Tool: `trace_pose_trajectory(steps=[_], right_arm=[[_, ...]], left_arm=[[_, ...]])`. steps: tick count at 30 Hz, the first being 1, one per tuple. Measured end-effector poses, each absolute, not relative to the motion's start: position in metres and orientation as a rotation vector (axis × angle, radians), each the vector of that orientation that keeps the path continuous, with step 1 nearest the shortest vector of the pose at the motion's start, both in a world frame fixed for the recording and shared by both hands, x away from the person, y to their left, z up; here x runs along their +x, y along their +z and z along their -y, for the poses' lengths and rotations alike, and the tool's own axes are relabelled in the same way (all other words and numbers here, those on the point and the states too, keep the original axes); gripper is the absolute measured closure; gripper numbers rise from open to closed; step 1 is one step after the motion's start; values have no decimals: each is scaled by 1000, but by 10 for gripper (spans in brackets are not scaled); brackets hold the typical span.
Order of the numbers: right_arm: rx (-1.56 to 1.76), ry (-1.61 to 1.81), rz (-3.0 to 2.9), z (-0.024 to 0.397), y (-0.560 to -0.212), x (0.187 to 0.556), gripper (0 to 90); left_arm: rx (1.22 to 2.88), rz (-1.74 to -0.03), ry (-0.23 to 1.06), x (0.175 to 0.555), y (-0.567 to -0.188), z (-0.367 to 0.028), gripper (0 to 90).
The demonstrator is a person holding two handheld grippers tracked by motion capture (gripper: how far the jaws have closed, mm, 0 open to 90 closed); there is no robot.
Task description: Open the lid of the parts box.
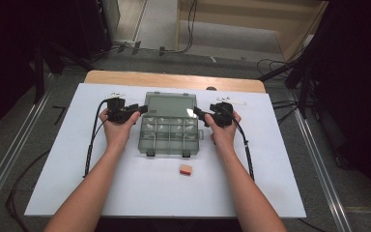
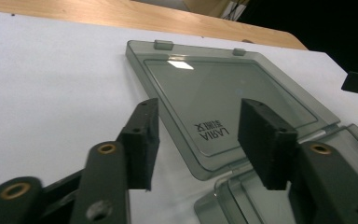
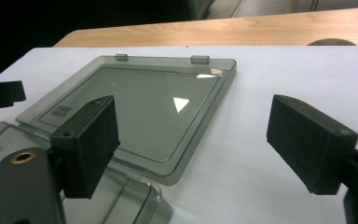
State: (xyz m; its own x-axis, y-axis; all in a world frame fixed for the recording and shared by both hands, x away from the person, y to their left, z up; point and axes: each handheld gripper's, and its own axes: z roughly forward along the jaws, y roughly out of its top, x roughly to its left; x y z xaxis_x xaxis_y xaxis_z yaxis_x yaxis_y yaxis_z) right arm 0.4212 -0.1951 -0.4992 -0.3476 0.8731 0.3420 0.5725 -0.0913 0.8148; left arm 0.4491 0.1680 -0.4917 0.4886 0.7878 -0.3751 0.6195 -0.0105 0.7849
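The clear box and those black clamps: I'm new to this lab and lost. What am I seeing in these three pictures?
A person sits at a table covered in white, with a hand-held clamping tool in each hand: the left tool and the right tool. One picture looks down from above; the other two come from cameras riding on each tool, looking along its black pads. Between the hands lies a clear compartment box, its lid folded open flat on the table. A small orange block lies nearer the person. Both tools are open and hold nothing.

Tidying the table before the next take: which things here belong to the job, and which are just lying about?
In use:
- clear grey plastic compartment box, lid open flat
- left gripper, right gripper, jaws open beside it

Lying about:
- small orange block
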Motion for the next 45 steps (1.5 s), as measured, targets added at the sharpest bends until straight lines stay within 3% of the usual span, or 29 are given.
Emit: trace_pose_trajectory(steps=[10, 14, 26, 45], right_arm=[[1498, 1429, -1900, 194, -495, 399, 91], [1457, 1411, -1909, 194, -494, 390, 5], [1401, 1404, -1927, 195, -496, 366, 4], [1298, 1457, -1924, 207, -487, 322, 0]], left_arm=[[1741, -1106, 240, 429, -487, -170, 0], [1770, -1077, 258, 421, -486, -171, 0], [1820, -953, 371, 391, -482, -174, 0], [1825, -891, 394, 349, -477, -195, 0]])
